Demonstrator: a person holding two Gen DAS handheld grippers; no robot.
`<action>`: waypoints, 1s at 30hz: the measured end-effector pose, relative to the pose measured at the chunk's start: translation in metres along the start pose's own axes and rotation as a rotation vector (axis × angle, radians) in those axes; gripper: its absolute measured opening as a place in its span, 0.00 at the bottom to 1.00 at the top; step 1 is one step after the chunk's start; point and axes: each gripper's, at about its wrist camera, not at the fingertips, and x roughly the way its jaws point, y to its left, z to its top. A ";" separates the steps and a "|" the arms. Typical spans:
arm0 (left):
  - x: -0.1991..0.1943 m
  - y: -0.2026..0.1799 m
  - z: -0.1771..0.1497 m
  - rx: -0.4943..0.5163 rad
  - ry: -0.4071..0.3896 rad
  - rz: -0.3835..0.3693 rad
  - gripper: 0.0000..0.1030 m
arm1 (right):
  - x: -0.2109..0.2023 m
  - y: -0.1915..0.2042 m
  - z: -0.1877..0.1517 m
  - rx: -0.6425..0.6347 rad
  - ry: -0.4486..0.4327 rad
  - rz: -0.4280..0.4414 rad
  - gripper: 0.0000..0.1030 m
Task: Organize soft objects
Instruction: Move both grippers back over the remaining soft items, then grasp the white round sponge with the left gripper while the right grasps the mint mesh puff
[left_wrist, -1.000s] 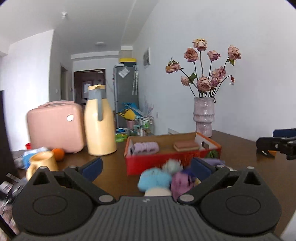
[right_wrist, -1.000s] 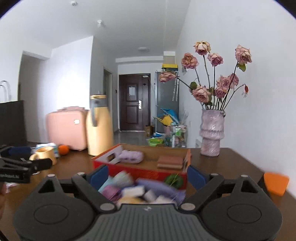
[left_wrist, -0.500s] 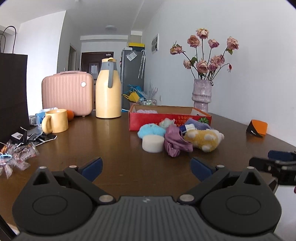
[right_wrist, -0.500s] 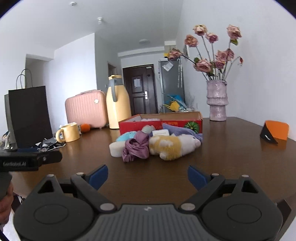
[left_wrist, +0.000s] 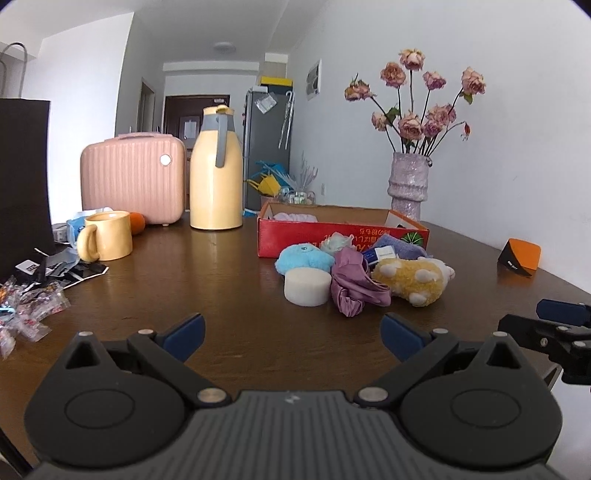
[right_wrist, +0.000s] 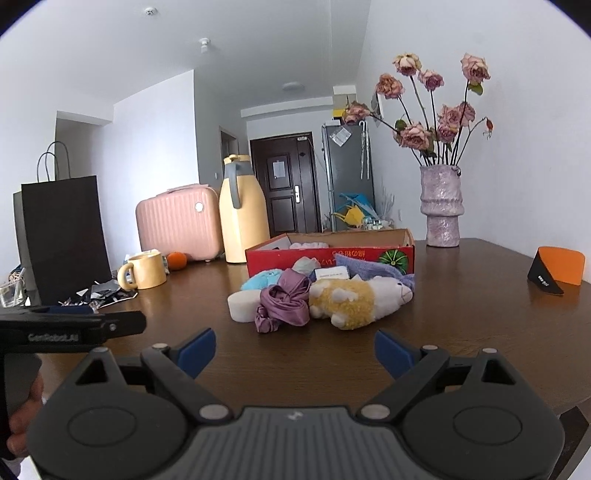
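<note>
We hold both grippers, left gripper (left_wrist: 291, 334) and right gripper (right_wrist: 294, 349), jaws wide apart, near the soft toys (right_wrist: 317, 295) on the worktop (left_wrist: 221, 288).

Red box (left_wrist: 343, 236), yellow-white plush (left_wrist: 412, 278) — purple cloth (left_wrist: 351, 286), pale sponge (left_wrist: 306, 286).

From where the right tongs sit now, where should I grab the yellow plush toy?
Grip the yellow plush toy across its body, coming straight in from the near side. It lies lengthwise, head right, and the purple cloth crowds its left end.
</note>
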 end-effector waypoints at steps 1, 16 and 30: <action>0.006 0.000 0.003 0.000 0.002 -0.001 1.00 | 0.003 -0.001 0.001 0.003 0.005 -0.001 0.90; 0.173 0.009 0.058 0.021 0.140 -0.110 0.98 | 0.136 -0.039 0.073 0.020 0.073 0.087 0.71; 0.227 0.029 0.046 -0.026 0.290 -0.188 0.58 | 0.342 -0.039 0.111 -0.036 0.336 0.132 0.54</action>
